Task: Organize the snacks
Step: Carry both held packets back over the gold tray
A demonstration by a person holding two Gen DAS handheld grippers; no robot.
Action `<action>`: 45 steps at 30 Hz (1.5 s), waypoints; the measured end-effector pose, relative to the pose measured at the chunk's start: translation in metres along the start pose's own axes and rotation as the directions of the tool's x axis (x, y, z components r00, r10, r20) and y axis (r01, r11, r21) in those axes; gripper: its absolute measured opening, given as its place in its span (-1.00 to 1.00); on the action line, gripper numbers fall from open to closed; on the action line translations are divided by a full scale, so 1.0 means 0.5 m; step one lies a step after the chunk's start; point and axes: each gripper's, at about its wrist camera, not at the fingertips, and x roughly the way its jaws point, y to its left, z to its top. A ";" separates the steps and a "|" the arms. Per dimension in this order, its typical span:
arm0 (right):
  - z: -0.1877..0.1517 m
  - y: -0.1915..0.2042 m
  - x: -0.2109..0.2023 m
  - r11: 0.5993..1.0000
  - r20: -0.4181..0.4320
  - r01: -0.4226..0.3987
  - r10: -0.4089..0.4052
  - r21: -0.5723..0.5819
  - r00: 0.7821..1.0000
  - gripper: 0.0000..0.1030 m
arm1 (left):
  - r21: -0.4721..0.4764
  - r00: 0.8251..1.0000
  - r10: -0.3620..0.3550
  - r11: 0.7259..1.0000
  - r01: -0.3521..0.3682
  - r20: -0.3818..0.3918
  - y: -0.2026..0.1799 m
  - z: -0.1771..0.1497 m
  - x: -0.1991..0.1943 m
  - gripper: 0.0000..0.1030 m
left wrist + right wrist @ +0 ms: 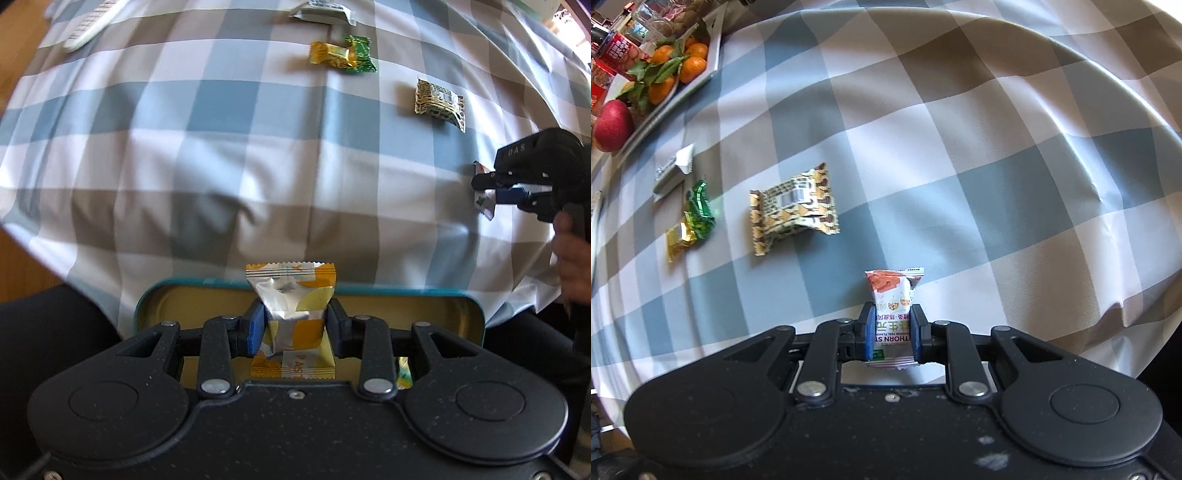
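My left gripper [295, 325] is shut on a white and yellow snack packet [293, 295] and holds it over an open teal tin [465, 314] with a gold inside, at the near table edge. A similar yellow packet [295, 367] lies in the tin. My right gripper [892, 326] is shut on a white and orange hawthorn snack packet [892, 295] above the checked cloth; it shows in the left wrist view [495, 188] at the right. A beige patterned packet [794, 210], a green candy [700, 208], a gold candy [679, 238] and a silver packet [674, 170] lie on the cloth.
A checked tablecloth [960, 147] covers the table. A tray of tangerines [670, 70] and a red apple [613, 125] stand at the far left in the right wrist view. A white remote [92, 26] lies far left in the left wrist view.
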 end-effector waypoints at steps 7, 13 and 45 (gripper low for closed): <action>-0.030 -0.011 -0.049 1.000 0.147 -0.006 0.005 0.008 0.989 -0.60 | -0.024 0.998 0.002 1.000 0.000 0.063 0.028 -0.078 -0.022 -0.16; -0.110 -0.032 -0.086 0.996 0.182 -0.084 0.078 0.028 0.980 -0.61 | -0.035 0.997 -0.011 0.999 0.014 0.080 0.031 -0.113 -0.029 -0.16; -0.447 0.063 -0.160 0.954 0.077 -0.248 0.264 -0.168 0.962 -0.60 | -0.081 0.996 0.019 0.997 -0.013 0.082 0.070 -0.117 0.003 -0.15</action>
